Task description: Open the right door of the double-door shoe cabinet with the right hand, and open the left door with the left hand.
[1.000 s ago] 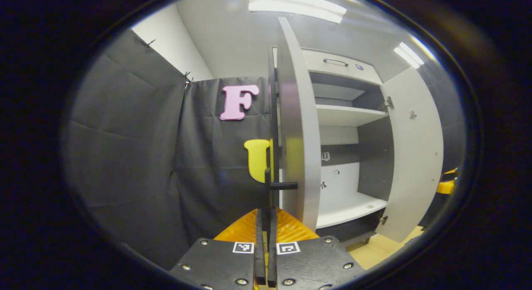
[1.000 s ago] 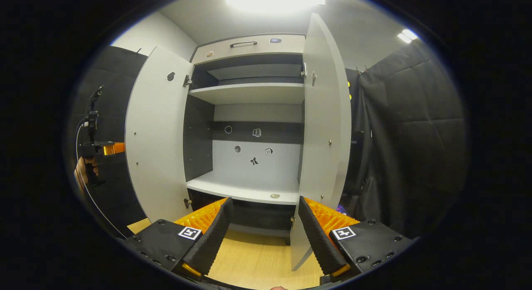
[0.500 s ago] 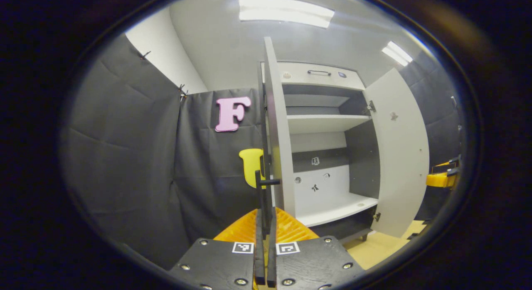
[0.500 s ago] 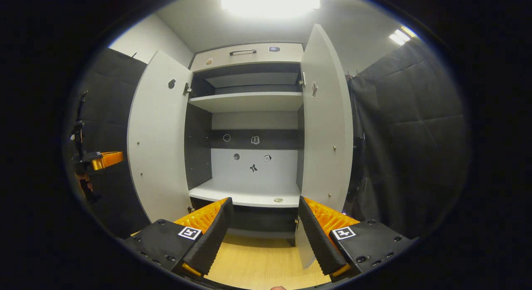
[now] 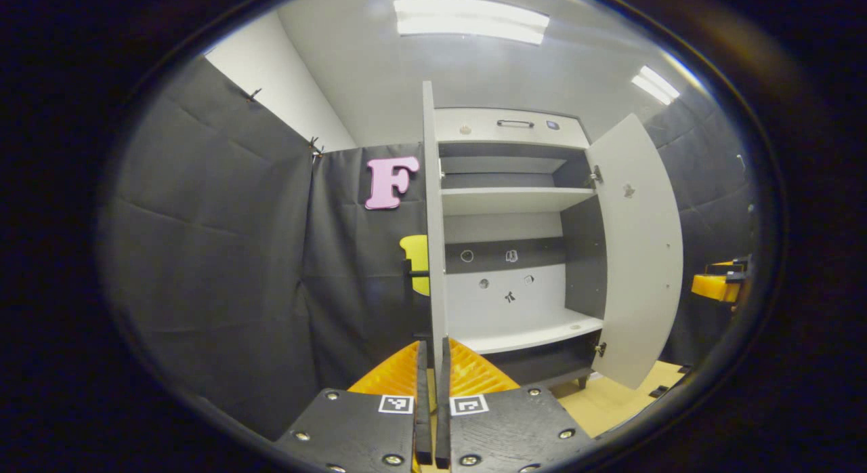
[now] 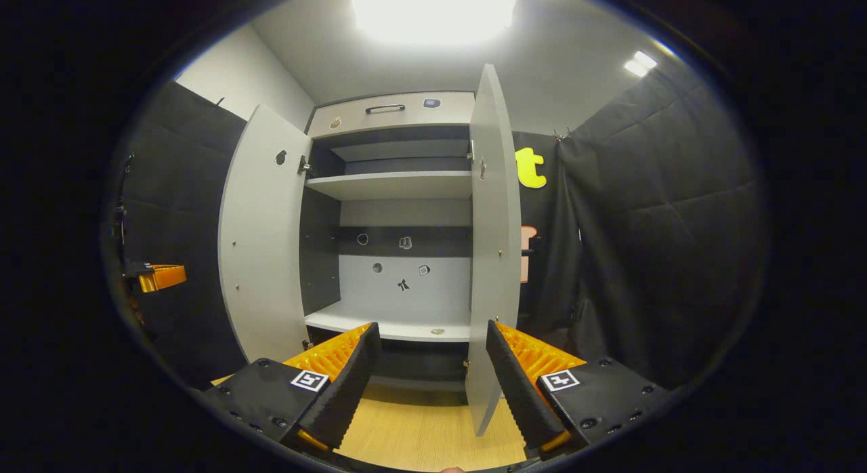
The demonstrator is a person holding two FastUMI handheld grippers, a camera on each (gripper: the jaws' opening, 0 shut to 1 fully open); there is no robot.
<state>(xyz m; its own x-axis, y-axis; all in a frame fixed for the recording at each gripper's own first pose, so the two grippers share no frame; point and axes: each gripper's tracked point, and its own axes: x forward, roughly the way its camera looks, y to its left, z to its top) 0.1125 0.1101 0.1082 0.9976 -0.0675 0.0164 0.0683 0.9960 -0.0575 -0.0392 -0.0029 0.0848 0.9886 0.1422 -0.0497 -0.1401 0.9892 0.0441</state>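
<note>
1. a booth hung with black cloth [image 5: 223, 256], white ceiling panels lit overhead and pale wood floor [image 6: 420, 436] below, frames the scene.
2. the shoe cabinet [image 6: 399, 114] stands at the far side of the booth with both doors swung wide, its interior shelves bare to the camera.
3. in the left gripper view, the left door [image 5: 433, 256] is seen edge-on just past the left tool [image 5: 431, 392], a dark handle [image 5: 418, 274] jutting from its outer face.
4. the left tool's two fingers sit pressed together with barely a slit between them and nothing in their grip; they are apart from the door's edge.
5. the right door [image 5: 640, 256] hangs open at the right of that view, with the right tool's body glimpsed beyond it at the far right.
6. in the right gripper view, the right tool [image 6: 430, 385] hovers back from the cabinet, fingers spread wide and empty.
7. there the right door [image 6: 493, 256] stands nearly edge-on above the fingers, the left door [image 6: 261, 242] stands open at the left, and the other tool [image 6: 159, 276] shows past it.
8. small stickers dot the cabinet's back panel [image 6: 403, 283].
</note>
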